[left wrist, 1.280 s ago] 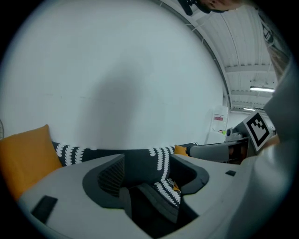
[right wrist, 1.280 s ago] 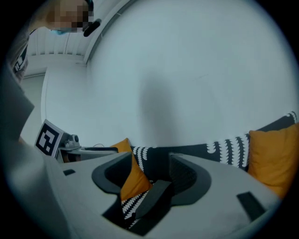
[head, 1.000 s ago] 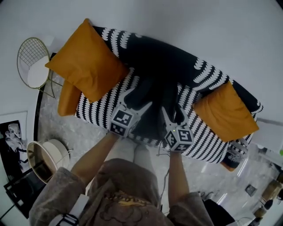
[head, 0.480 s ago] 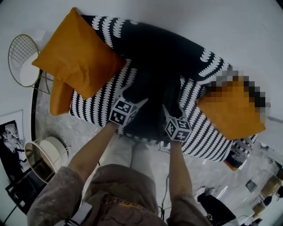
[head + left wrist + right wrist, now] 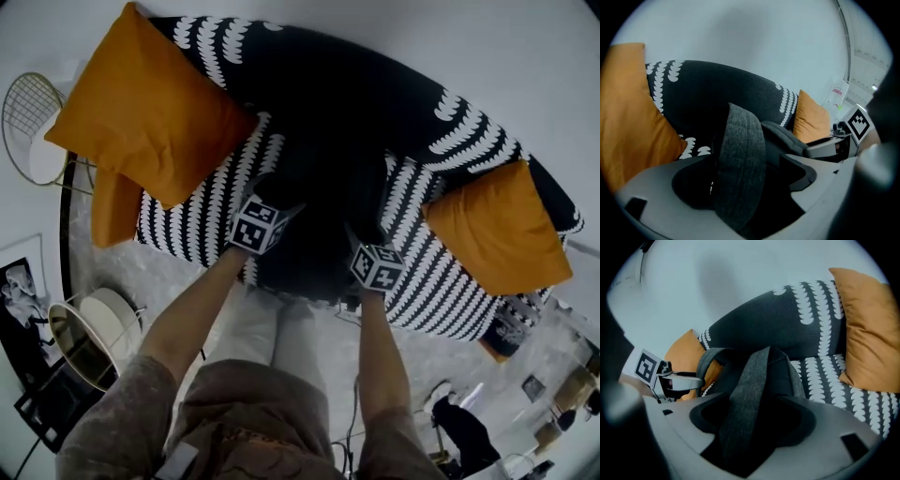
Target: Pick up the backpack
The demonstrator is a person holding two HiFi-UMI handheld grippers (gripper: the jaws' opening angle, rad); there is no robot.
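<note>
A dark backpack (image 5: 323, 211) lies in the middle of the black-and-white patterned sofa (image 5: 450, 281). My left gripper (image 5: 279, 186) is down over its left side. A grey shoulder strap (image 5: 740, 154) runs between the jaws of the left gripper (image 5: 740, 185); they have just been opening and stand wide, not pressing it. My right gripper (image 5: 366, 223) is over the backpack's right side. The other grey strap (image 5: 750, 390) passes through the wide gap of the right gripper (image 5: 752, 425), untouched by the pads. Each gripper sees the other beside it.
A large orange pillow (image 5: 141, 103) leans on the sofa's left end and a smaller one (image 5: 497, 230) on the right. A wire chair (image 5: 28, 122) stands at far left, with a round side table (image 5: 89, 323) on the floor below it. My legs stand against the sofa's front edge.
Both grippers have sunk and tipped down onto the backpack. The left jaws have spread wider.
</note>
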